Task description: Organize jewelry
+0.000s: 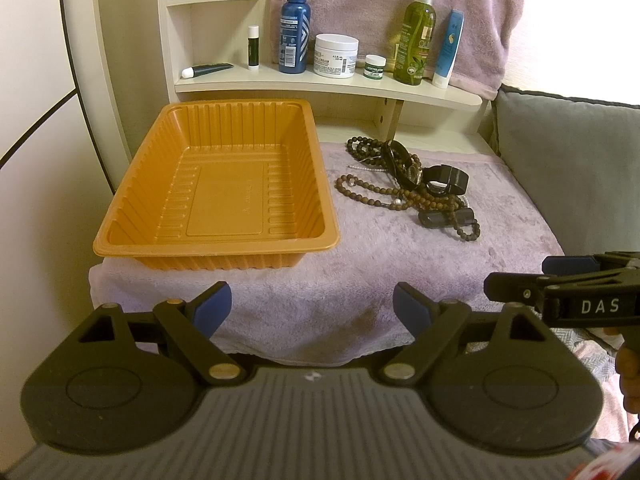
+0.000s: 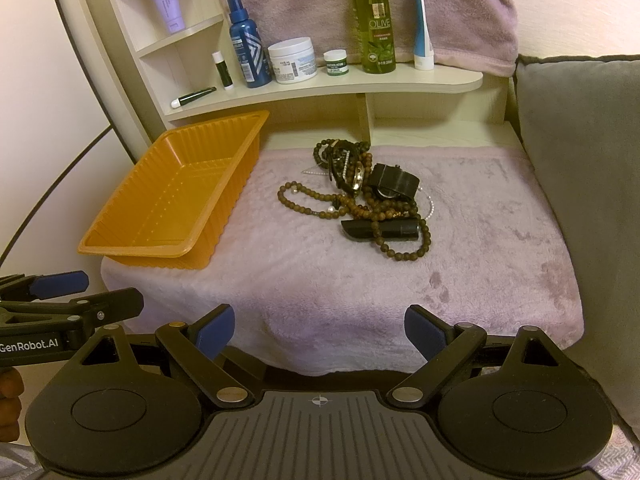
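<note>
An empty orange plastic tray [image 1: 132, 216] [image 2: 120, 246] sits on the left of a lilac towel. To its right lies a tangled pile of jewelry [image 1: 416, 184] [image 2: 360, 196]: brown bead strands, a thin pearl strand, a watch and black bands. My left gripper [image 1: 312, 306] is open and empty, held back in front of the towel's near edge. My right gripper [image 2: 319, 330] is open and empty too, also short of the near edge, facing the pile. Each gripper shows at the side of the other's view.
The lilac towel [image 1: 360, 264] [image 2: 480, 248] covers a low surface. A shelf [image 1: 328, 88] [image 2: 328, 84] behind holds bottles, jars and tubes. A grey cushion [image 1: 568, 152] [image 2: 580, 160] bounds the right side. A cream wall is on the left.
</note>
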The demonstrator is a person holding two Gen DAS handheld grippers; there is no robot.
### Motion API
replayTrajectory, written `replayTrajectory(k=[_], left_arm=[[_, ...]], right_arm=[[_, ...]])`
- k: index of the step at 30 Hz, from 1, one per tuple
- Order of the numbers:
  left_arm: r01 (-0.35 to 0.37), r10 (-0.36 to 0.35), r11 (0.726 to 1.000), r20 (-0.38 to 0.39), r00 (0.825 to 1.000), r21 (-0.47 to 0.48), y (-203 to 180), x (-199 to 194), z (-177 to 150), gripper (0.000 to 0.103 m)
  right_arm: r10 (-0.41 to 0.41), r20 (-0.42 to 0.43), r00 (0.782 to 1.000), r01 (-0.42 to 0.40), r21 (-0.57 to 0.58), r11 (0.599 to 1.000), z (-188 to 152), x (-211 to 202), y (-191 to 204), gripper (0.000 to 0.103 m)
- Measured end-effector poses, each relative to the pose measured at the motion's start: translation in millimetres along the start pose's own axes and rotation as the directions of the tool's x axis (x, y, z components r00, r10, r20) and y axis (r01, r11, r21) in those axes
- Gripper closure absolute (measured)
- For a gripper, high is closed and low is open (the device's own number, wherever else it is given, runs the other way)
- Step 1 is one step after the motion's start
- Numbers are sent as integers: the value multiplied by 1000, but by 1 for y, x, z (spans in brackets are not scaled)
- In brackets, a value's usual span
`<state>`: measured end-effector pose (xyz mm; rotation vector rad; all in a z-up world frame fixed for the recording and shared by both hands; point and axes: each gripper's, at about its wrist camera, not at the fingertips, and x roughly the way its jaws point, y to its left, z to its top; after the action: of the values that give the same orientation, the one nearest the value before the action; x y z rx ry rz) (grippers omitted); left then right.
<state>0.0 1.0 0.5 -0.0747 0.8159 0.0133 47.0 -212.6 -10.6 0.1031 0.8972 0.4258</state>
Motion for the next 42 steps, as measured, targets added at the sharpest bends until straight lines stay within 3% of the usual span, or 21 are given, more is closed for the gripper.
replayTrajectory(k=[16, 25, 34, 42], left_arm=[[17, -17, 999, -6, 1000, -41, 12, 4, -1, 16], [-76, 83, 985, 43, 996, -155, 50, 7, -3, 16], [-164, 200, 939, 93, 975, -303, 89, 18, -12, 20], [-173, 258, 879, 138, 956, -444, 116, 36, -20, 25]], right_arm=[[-6, 28, 1000, 5, 14, 1000, 1, 2, -9, 11], [-9, 99, 995, 5, 32, 999, 2, 12, -24, 11], [-33, 107, 994, 27, 59, 998, 7, 30, -41, 18], [-58, 107, 993, 46, 107, 993, 12, 47, -55, 18]])
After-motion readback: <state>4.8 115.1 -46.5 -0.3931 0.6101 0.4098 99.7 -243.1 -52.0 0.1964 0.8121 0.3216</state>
